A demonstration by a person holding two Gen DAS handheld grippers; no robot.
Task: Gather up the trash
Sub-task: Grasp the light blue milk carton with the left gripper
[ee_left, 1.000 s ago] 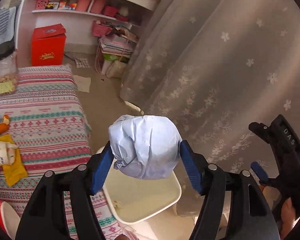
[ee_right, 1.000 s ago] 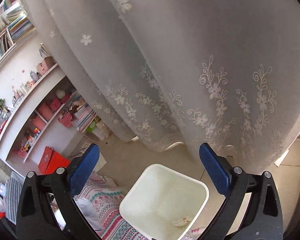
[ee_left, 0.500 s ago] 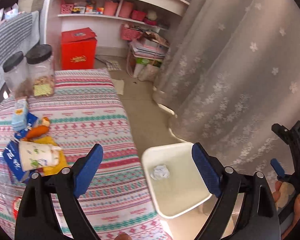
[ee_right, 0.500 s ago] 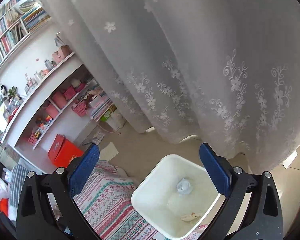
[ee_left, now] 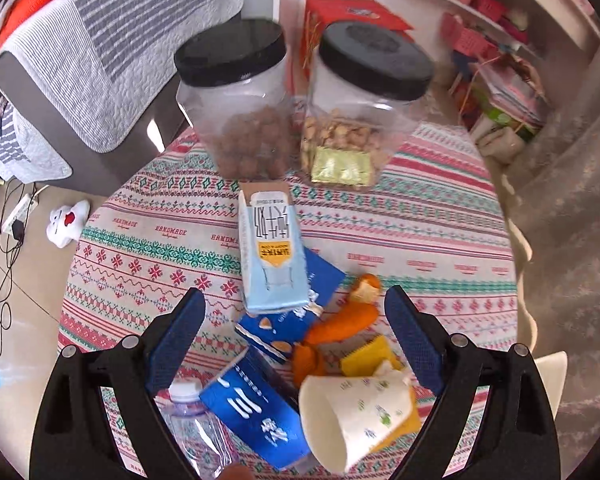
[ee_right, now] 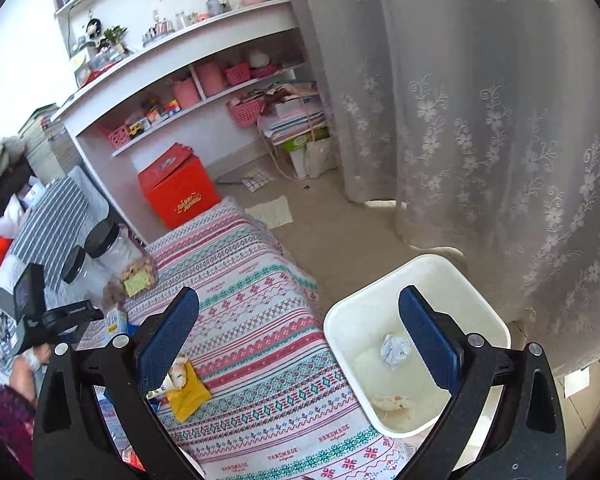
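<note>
Left gripper (jaws wide), above paper cup

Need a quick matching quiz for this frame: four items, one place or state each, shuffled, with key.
Items:
1. crumpled paper
2. paper cup
3. nut jar
4. left gripper

States:
A. upright, black lid on
B. open, empty
C. inside the white bin
D. on its side on the tablecloth

Pairs: 1-C, 2-D, 3-A, 4-B

The plastic bottle is cut off by the frame's bottom edge.
</note>
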